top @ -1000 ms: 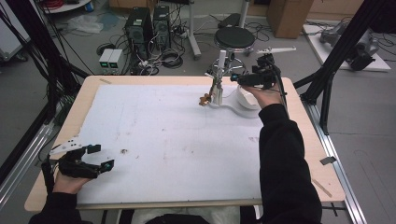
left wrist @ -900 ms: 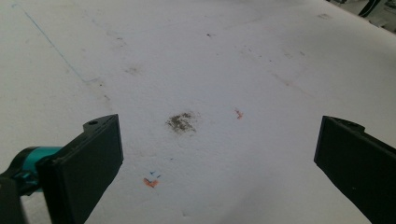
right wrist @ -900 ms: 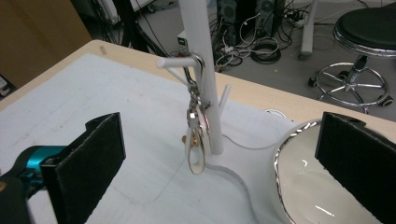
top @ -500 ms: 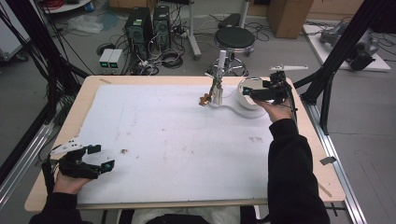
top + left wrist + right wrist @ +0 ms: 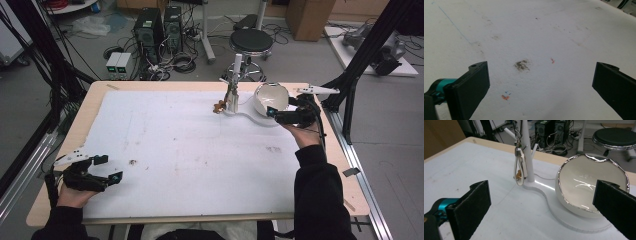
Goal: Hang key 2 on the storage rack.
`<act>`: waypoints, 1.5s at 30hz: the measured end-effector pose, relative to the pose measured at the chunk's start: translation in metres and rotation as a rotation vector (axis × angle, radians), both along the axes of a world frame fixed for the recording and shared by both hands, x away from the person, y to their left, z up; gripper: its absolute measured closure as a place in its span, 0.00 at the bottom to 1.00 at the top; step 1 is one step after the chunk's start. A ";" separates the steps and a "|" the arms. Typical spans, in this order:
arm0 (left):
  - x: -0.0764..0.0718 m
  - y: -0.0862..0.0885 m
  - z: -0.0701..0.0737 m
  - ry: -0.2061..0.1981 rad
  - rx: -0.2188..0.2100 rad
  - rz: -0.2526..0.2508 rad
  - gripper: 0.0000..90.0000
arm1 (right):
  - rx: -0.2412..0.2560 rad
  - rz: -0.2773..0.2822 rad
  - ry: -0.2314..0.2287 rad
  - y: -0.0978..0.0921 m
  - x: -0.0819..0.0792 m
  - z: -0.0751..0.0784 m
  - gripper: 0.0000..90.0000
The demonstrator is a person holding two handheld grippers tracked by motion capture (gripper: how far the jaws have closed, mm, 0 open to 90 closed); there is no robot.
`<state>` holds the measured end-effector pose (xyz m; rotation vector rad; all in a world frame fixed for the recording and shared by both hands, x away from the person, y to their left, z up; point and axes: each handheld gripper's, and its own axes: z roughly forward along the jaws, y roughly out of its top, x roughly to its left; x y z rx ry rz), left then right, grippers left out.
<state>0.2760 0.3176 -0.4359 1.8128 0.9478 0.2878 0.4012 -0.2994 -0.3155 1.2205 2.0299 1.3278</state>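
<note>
Evidently the right gripper (image 5: 280,114) is idling with its jaws spread wide and nothing between them, hovering just beside the white bowl (image 5: 270,97) at the far right of the surface (image 5: 190,150); in the right gripper view that bowl (image 5: 586,182), silver-rimmed and apparently empty, is sitting on a white curved base (image 5: 564,217) from which a slim stand (image 5: 527,152) is rising, with a ring-shaped piece of jewellery (image 5: 520,168) hanging from it, probably so it stays untangled and easy to pinch. The person's right forearm is reaching far forward, hand (image 5: 300,131) tilted toward the bowl. The left gripper (image 5: 107,170), jaws likewise wide apart and empty, is resting low at the near left corner, well apart from the stand, above a small dark smudge (image 5: 522,65).
</note>
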 end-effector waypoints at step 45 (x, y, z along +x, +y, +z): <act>-0.003 0.004 -0.001 -0.005 -0.009 0.011 0.02 | 0.029 0.033 0.002 -0.036 -0.071 -0.094 0.01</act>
